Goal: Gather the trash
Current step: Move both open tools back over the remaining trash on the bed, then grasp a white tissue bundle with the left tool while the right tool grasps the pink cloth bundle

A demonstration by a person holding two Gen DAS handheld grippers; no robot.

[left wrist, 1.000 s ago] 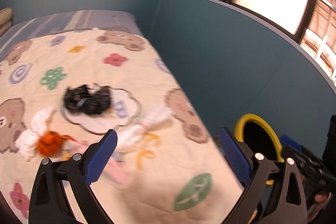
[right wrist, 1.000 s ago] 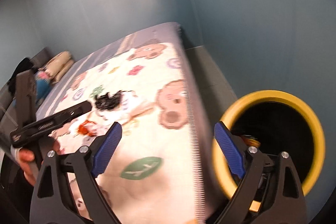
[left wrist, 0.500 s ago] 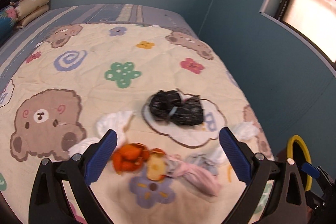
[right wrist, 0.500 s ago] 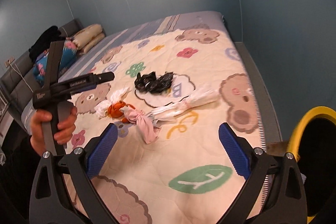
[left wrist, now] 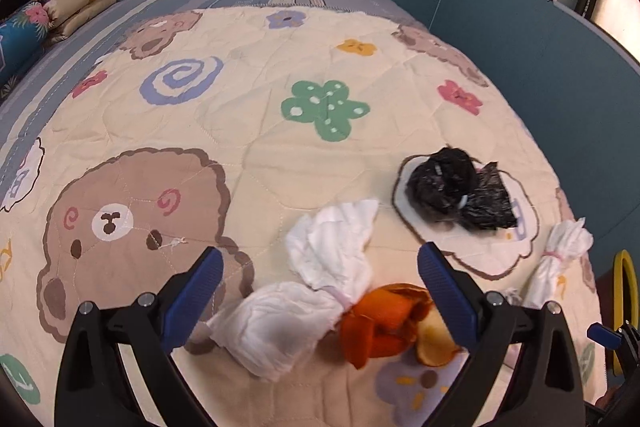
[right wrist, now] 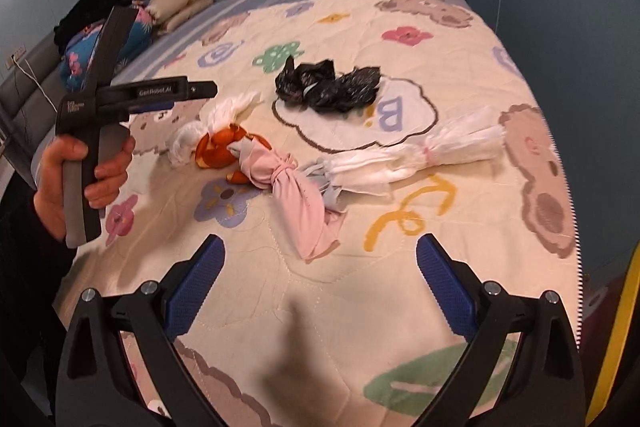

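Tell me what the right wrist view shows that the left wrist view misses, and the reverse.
Only the right wrist view shows the hand holding the left tool and the pink tied bundle. Only the left wrist view shows the big bear-face print on the quilt. Both show the black bag, orange peel, white wads, and a yellow bin rim.

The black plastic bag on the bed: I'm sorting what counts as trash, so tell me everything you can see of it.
The black plastic bag is thin, glossy, crinkled film, crumpled into two lumps joined at a pinched middle where a pale band shows. It lies loose on the quilt, over the edge of a printed white cloud, beyond the orange peel and the white tied bundle. Nothing but the quilt touches it; both grippers are apart from it.
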